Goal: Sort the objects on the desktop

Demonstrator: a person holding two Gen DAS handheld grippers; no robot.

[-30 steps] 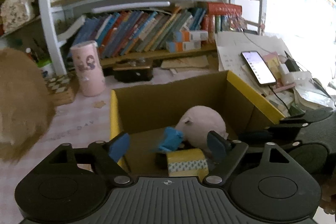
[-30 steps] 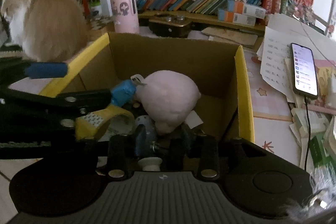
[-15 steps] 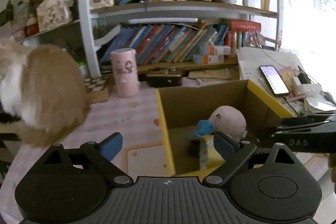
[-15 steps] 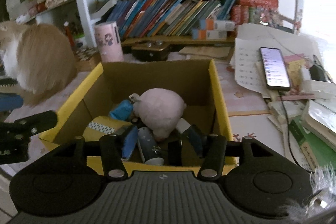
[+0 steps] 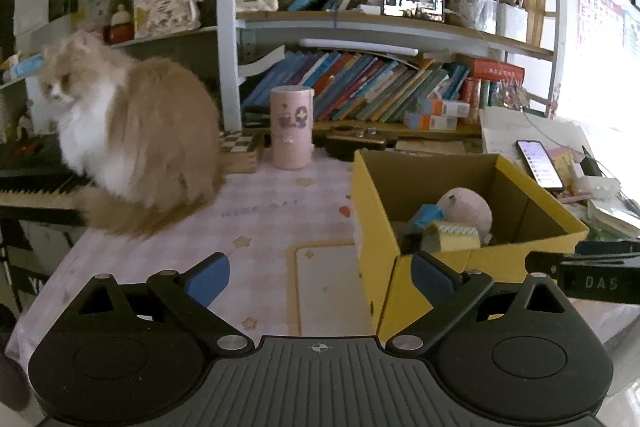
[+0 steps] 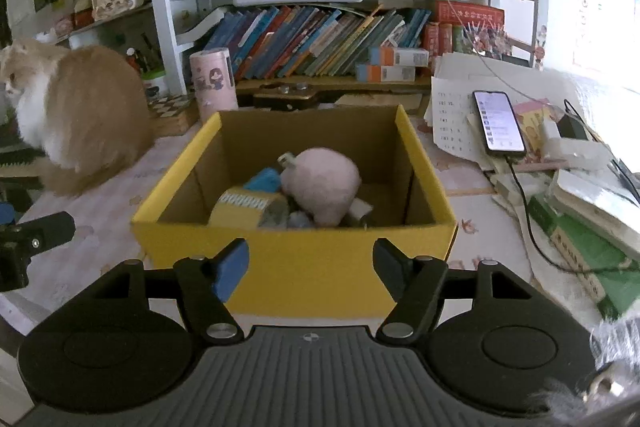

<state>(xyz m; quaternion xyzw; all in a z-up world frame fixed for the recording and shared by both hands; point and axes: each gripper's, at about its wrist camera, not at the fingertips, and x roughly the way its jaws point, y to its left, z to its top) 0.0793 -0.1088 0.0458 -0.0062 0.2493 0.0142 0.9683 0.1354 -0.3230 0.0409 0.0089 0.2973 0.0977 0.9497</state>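
Both the left gripper [image 5: 320, 277] and the right gripper [image 6: 310, 265] are spread, just opened, nothing between. The pink plush [image 6: 320, 185], at 12 o'clock in the yellow box [image 6: 296, 267], is judged soft and light; best pinched mid-body.

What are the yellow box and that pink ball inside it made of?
The box looks like corrugated cardboard: brown matte inside, folded corner seams, a yellow printed outside. The pink ball seems a soft plush toy, judging by its fuzzy, matte surface, though the filling can't be seen.
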